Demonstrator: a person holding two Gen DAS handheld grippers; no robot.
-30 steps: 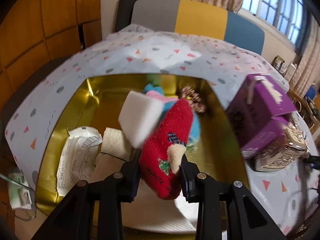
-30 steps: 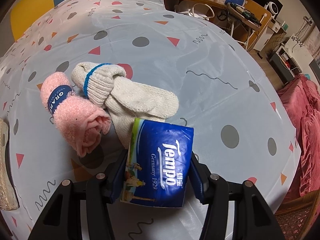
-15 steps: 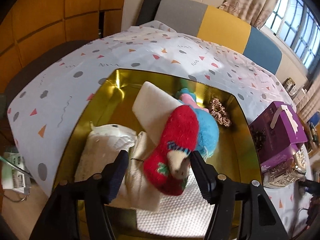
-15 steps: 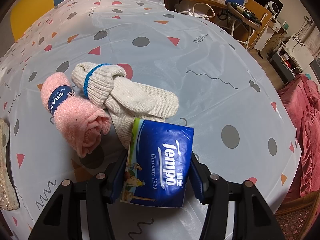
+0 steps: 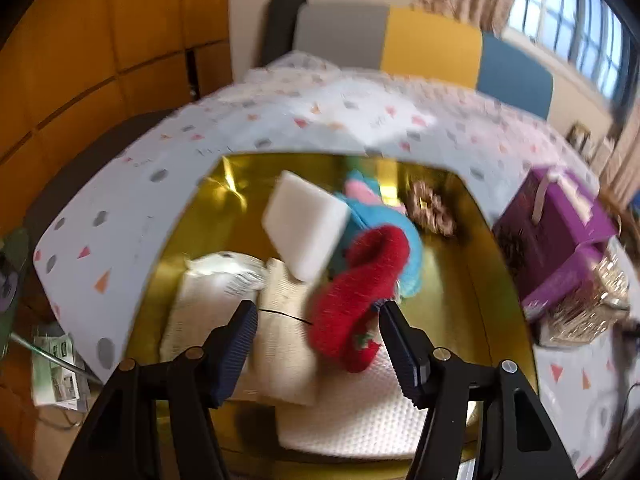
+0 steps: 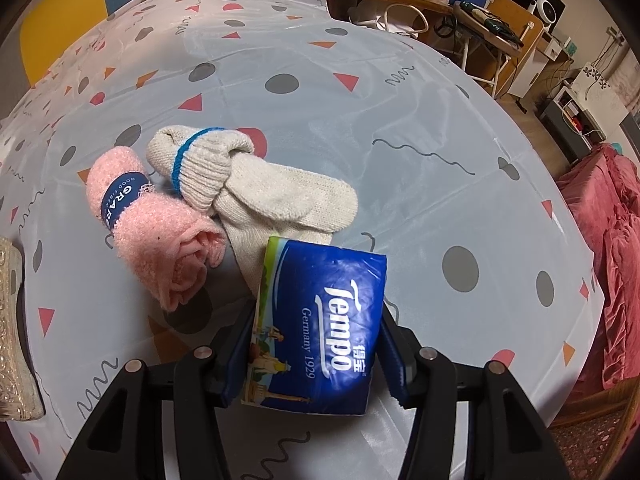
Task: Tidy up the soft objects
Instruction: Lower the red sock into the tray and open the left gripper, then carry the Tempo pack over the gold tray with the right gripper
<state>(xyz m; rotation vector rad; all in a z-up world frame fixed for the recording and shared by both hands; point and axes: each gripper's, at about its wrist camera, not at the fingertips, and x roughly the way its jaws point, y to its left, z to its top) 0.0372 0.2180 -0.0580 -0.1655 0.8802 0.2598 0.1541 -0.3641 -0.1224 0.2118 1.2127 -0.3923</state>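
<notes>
In the left wrist view my left gripper [image 5: 316, 320] is open over the gold tray [image 5: 492, 280]. The red sock [image 5: 360, 292] lies loose in the tray, close to my right finger. A white sponge [image 5: 306, 224], a blue and pink plush [image 5: 376, 208], a brown scrunchie [image 5: 432, 208], folded cloths [image 5: 280, 332] and a white towel [image 5: 352, 412] also lie in the tray. In the right wrist view my right gripper [image 6: 316, 332] is shut on a blue Tempo tissue pack [image 6: 320, 320] above the table. A rolled pink sock [image 6: 152, 224] and cream knit socks [image 6: 256, 192] lie just beyond it.
A purple box [image 5: 560, 232] and a shiny woven basket [image 5: 588, 304] stand right of the tray. The table wears a pale dotted cloth [image 6: 360, 120]. A silvery object [image 6: 12, 332] sits at the left edge of the right wrist view. Chairs and desks stand beyond the table.
My left gripper has opened and let go of the red sock, which now lies in the tray; the gripper has drawn back a little. The right gripper has not moved.
</notes>
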